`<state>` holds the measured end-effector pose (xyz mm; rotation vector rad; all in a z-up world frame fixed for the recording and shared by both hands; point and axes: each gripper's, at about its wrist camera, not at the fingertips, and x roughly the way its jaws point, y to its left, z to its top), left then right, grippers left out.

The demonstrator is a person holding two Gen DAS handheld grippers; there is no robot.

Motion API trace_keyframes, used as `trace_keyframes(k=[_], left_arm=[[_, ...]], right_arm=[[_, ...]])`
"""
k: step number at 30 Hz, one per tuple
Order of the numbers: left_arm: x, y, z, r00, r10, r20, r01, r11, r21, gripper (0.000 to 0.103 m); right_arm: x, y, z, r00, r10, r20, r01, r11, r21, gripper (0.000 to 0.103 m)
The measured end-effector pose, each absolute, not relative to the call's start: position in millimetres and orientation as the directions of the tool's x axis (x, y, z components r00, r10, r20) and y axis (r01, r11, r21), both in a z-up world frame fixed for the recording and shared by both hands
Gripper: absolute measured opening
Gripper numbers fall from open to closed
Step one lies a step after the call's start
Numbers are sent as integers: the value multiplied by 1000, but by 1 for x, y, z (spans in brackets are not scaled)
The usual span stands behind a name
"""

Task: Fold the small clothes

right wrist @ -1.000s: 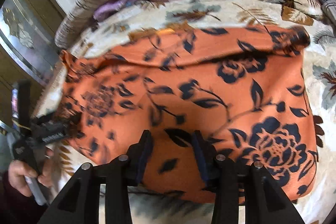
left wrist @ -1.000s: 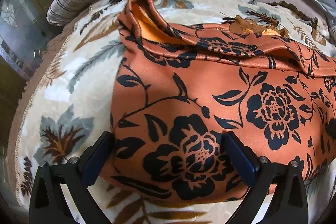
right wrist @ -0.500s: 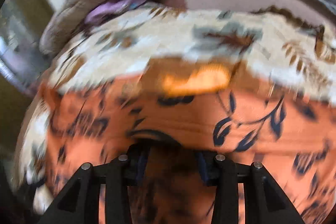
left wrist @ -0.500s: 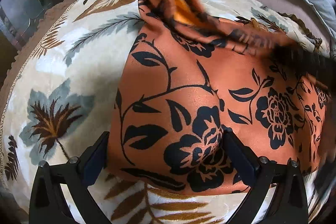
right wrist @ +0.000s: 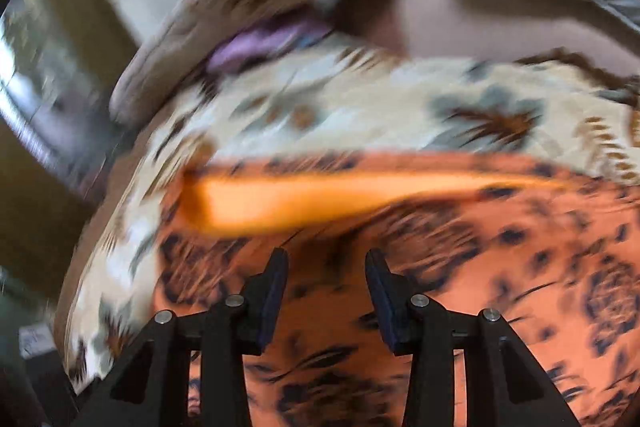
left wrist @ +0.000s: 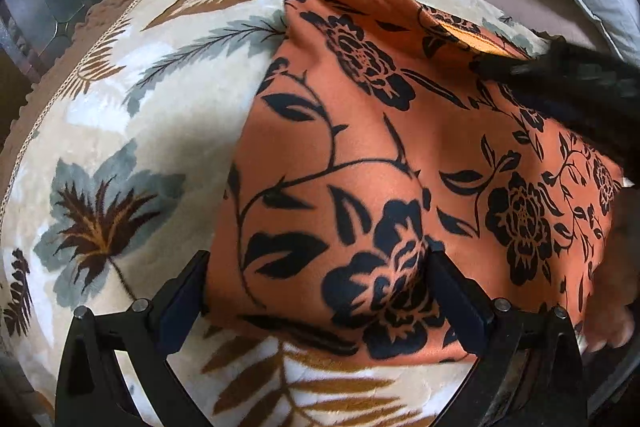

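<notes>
Lying flat, the orange garment (left wrist: 400,155) (floral) runs lengthwise toward upper-left.

Support: cream blanket (left wrist: 120,131) with grey-blue and brown leaf print, scalloped edge. Lying directly on it: orange garment (left wrist: 360,167) with black floral print, partly folded, lighter orange lining showing.

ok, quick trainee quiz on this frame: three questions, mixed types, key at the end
1. True or false: the orange garment lies on a leaf-patterned blanket.
2. The garment's print is: A black flowers, B white stripes, C blue dots.
3. Fill in: the left gripper, straddling the garment's near edge, is ___ (open/shut).
Key: 1 true; 2 A; 3 open.
</notes>
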<state>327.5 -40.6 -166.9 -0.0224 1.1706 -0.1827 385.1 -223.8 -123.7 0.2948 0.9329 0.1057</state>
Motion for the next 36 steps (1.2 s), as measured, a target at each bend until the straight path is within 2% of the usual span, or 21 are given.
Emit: trace_keyframes(k=[5, 10, 12, 17, 24, 28, 36], left_arm=[[323, -20, -168, 387, -178, -905, 118, 983, -143, 103], [324, -4, -174, 370, -205, -906, 124, 977, -171, 103], [328, 2, -173, 380, -200, -903, 123, 979, -165, 103], [329, 1, -163, 422, -170, -890, 111, 985, -136, 103], [323, -2, -136, 572, -49, -819, 91, 996, 4, 103], [330, -3, -143, 556, -8, -831, 49, 998, 24, 103], [327, -15, -158, 564, 23, -825, 81, 993, 83, 103]], right_arm=[[418, -191, -136, 566, 202, -800, 23, 965, 260, 44], [448, -206, -123, 649, 64, -758, 199, 947, 250, 44], [441, -221, -116, 671, 52, -740, 226, 936, 271, 44], [401, -266, -111, 685, 14, -728, 268, 925, 269, 47], [304, -368, -122, 647, -101, -755, 423, 872, 246, 47], [262, -418, -134, 605, -151, -782, 521, 818, 246, 47], [220, -450, -159, 527, -115, -842, 536, 814, 224, 47]])
